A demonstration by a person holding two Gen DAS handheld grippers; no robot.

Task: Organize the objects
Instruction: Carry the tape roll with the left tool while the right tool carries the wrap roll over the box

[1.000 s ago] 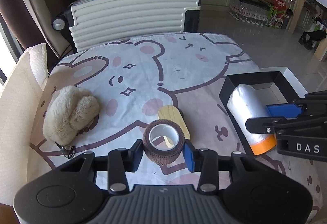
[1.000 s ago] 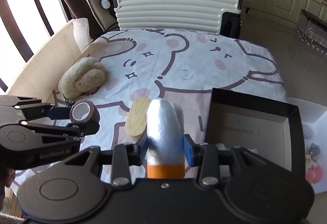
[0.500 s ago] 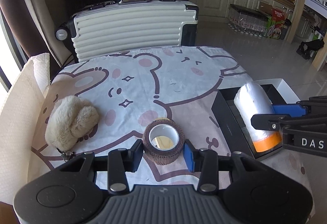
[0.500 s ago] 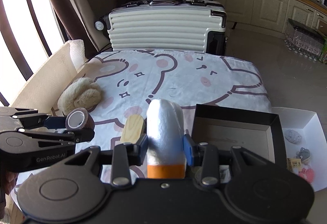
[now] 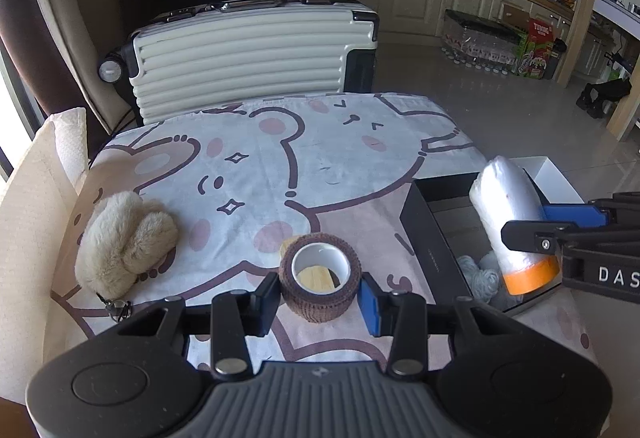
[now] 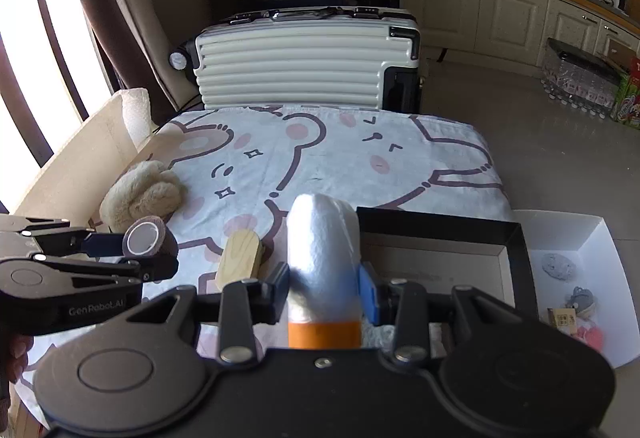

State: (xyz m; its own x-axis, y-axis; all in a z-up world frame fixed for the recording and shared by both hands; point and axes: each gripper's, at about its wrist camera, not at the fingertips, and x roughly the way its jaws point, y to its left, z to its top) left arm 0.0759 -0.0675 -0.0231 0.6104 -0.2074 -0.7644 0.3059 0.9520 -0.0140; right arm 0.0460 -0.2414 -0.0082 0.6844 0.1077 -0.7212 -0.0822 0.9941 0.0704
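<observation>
My left gripper [image 5: 319,288] is shut on a brown bandage roll [image 5: 319,276] with a white core, held above the bear-print cloth [image 5: 256,166]. The same roll [image 6: 145,238] shows at the left of the right wrist view. My right gripper [image 6: 324,288] is shut on a white plastic-film roll [image 6: 322,258] with an orange band. That roll [image 5: 510,222] hangs over the black box [image 5: 424,234] in the left wrist view. A wooden piece [image 6: 240,258] lies on the cloth beside the box [image 6: 516,258]; through the bandage roll's core the wooden piece [image 5: 316,275] shows.
A cream plush toy [image 5: 124,242] lies at the cloth's left side. Grey knitted items [image 5: 478,272] sit inside the black box. A white tray [image 6: 592,238] with small trinkets stands right of the box. A white suitcase [image 5: 248,54] stands behind the table. A cream cushion [image 5: 28,206] borders the left.
Both grippers have risen and pulled back with their rolls, so the table looks farther away. The film roll now hangs over the black box's near part. Both grips are unchanged.
</observation>
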